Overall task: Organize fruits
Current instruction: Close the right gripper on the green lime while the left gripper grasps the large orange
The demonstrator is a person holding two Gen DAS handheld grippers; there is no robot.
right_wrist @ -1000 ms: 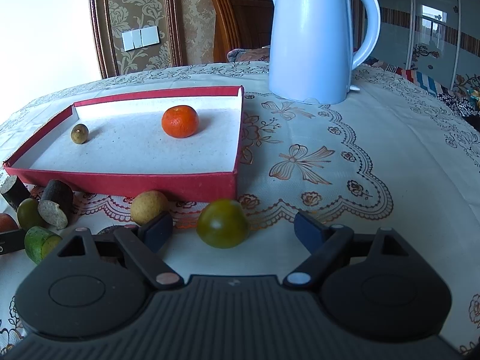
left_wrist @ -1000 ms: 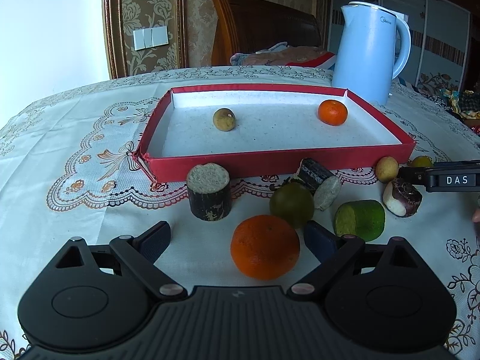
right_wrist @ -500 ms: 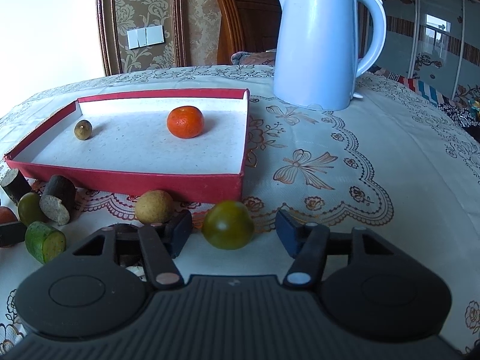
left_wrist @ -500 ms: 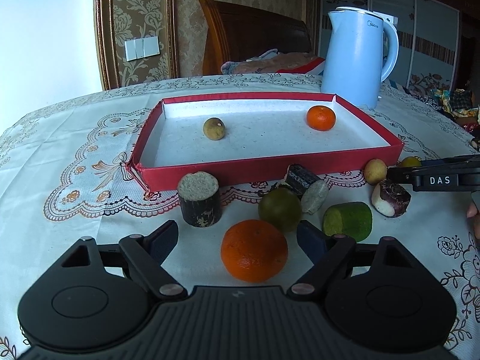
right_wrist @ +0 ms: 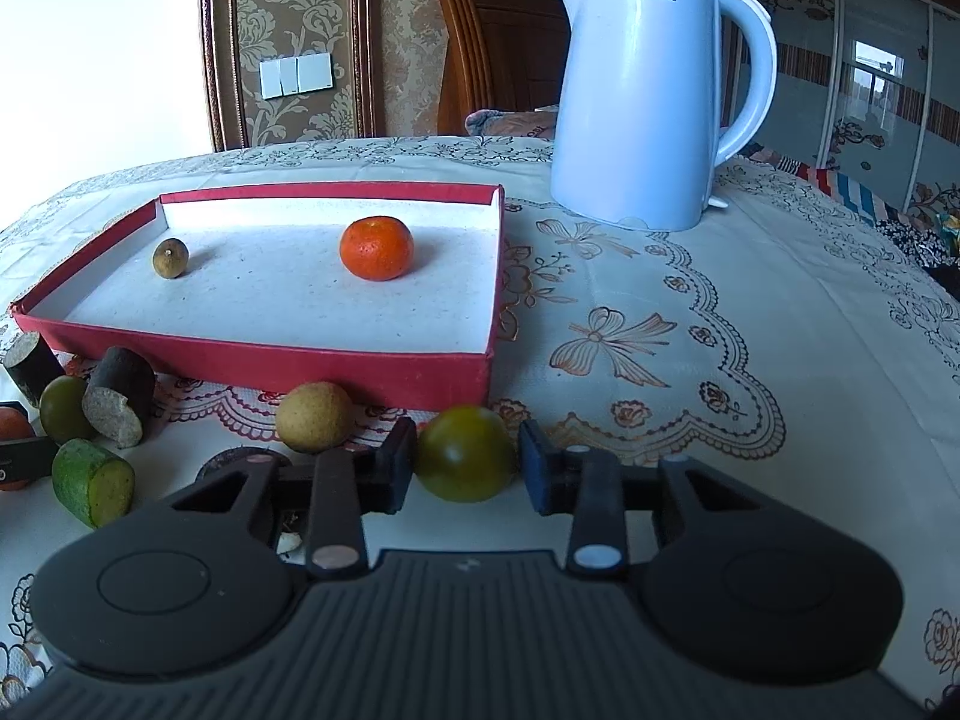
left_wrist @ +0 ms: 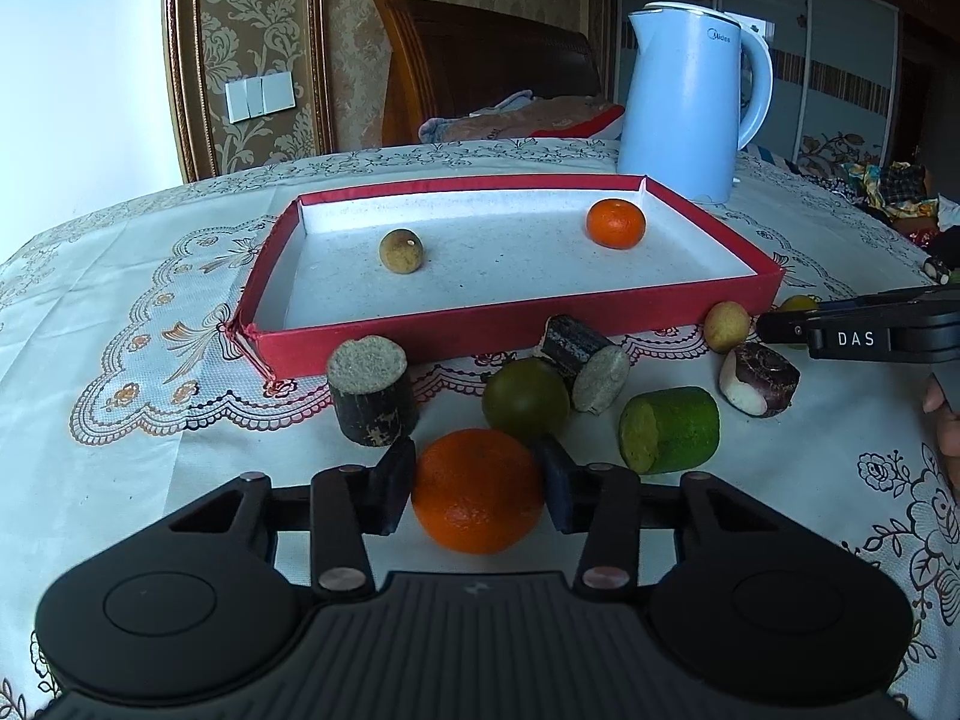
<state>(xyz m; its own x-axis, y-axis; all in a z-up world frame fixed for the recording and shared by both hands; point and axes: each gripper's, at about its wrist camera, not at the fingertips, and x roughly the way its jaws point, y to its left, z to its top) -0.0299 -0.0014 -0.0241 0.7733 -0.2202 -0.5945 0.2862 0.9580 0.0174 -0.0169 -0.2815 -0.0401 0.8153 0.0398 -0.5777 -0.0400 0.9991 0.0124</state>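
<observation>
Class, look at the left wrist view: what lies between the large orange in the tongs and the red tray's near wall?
In the left wrist view, a green round fruit and a dark cane piece lie between the large orange and the red tray.

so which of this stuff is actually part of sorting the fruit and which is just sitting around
Part of the job:
- big orange, between the left gripper pads
- dark green fruit, between the right gripper pads
- red tray, holding a small orange and a brown fruit
- loose yellow fruit

Just lying about:
- kettle
- tablecloth
</observation>
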